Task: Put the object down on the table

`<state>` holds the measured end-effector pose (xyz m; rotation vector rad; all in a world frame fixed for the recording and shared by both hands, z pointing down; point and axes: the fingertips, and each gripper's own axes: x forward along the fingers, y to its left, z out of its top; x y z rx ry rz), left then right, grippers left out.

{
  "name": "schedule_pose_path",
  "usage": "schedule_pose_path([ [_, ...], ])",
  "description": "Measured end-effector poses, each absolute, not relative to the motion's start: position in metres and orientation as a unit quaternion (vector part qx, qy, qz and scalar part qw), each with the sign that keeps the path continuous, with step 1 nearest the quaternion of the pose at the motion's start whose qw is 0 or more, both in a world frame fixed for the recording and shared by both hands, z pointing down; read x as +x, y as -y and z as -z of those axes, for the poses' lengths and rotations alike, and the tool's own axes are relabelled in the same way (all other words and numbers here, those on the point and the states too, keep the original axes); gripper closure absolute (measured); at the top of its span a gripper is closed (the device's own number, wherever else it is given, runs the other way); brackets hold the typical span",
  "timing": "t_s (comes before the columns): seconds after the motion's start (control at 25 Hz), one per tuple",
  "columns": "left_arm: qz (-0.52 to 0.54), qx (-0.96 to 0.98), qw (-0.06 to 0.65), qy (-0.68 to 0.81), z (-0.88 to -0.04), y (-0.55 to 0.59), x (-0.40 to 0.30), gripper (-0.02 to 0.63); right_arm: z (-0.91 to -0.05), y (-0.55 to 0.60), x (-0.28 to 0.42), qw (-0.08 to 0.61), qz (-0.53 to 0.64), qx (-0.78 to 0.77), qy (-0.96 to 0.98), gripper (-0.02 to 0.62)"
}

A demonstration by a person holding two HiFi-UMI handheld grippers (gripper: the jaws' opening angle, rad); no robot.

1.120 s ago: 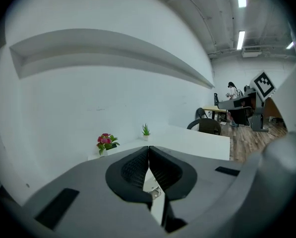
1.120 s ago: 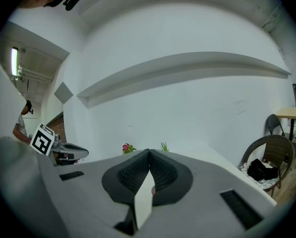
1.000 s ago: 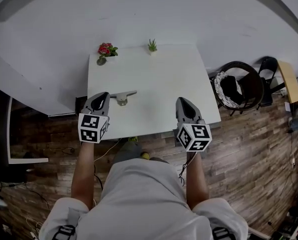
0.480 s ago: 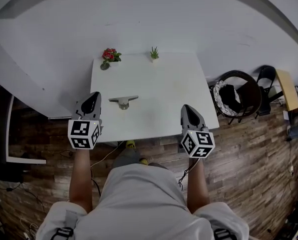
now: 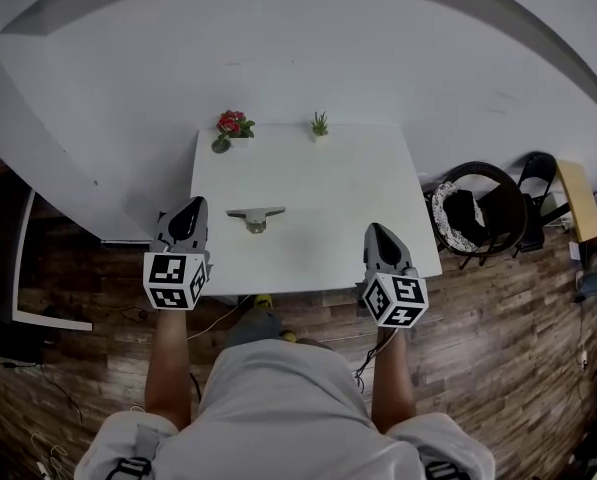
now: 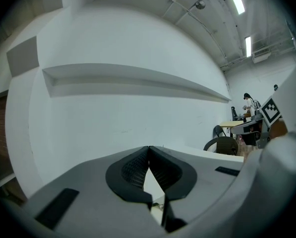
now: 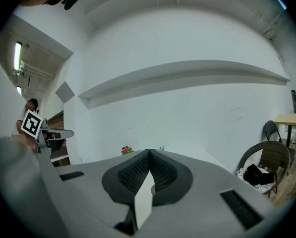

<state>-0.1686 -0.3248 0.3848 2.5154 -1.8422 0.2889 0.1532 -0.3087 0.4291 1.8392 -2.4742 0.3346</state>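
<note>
The object (image 5: 255, 216), a small grey metal piece with a flat bar over a round foot, lies by itself on the white table (image 5: 328, 188), left of centre. My left gripper (image 5: 191, 204) hangs just off the table's left edge, a short gap from the object, with its jaws shut and nothing between them; their tips meet in the left gripper view (image 6: 148, 148). Near the table's front right corner, my right gripper (image 5: 377, 228) is also shut and empty, its tips together in the right gripper view (image 7: 148, 152).
A pot of pink flowers (image 5: 230, 125) and a small green plant (image 5: 320, 125) stand at the table's far edge against the white wall. A round dark chair (image 5: 470, 206) with things on it, a folding chair (image 5: 538, 173) and a wooden tabletop (image 5: 581, 200) are to the right. Wood floor surrounds the table.
My left gripper has drawn back to the left, away from the object, which stays on the table. The right gripper has pulled back slightly toward the front edge.
</note>
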Motion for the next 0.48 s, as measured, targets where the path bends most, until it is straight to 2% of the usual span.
schedule_pose_path([
  [0.48,-0.064,0.795,0.004,0.604,-0.369,0.338,-0.185,0.586,-0.419,0.327,0.144,0.007,-0.098,0.59,0.802,0.588],
])
